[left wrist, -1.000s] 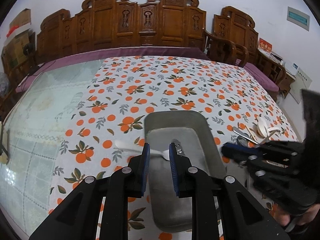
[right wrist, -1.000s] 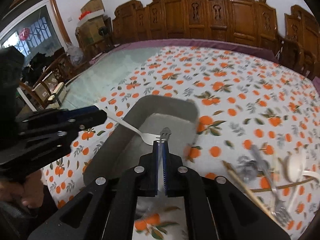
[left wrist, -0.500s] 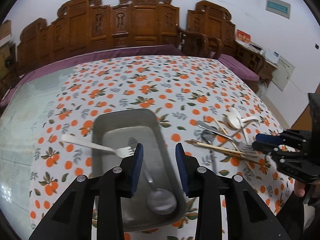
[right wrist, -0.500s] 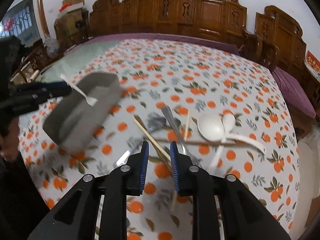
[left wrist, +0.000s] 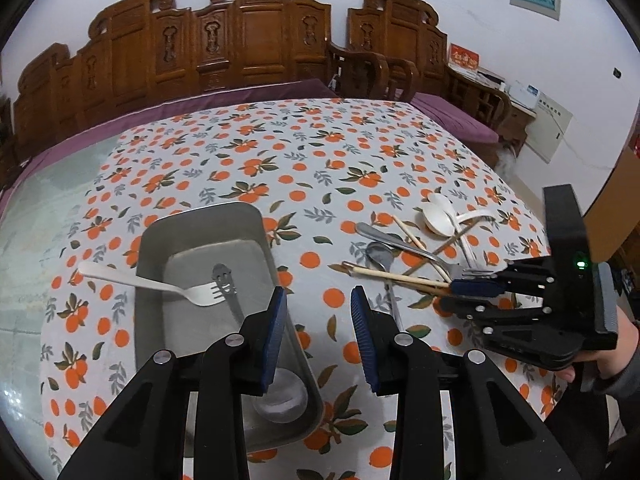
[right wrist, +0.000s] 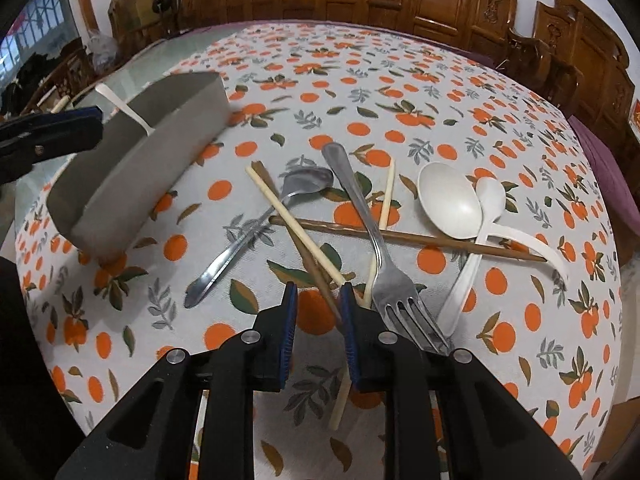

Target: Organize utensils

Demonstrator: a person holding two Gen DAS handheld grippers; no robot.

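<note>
Since the earlier frame both pairs of fingers have spread and let go, and the right gripper (right wrist: 318, 308) has swung from the grey metal tray (left wrist: 256, 236) to the heap. It now hovers empty over crossed wooden chopsticks (right wrist: 298, 234). The left gripper (left wrist: 318, 318) hangs empty beside the tray, which holds a white plastic fork (left wrist: 160, 285) and a steel spoon (left wrist: 230, 296). Left on the orange-patterned tabletop (right wrist: 400, 80): steel fork (right wrist: 380, 256), steel spoon, white spoons (right wrist: 448, 200), all tangled.
</note>
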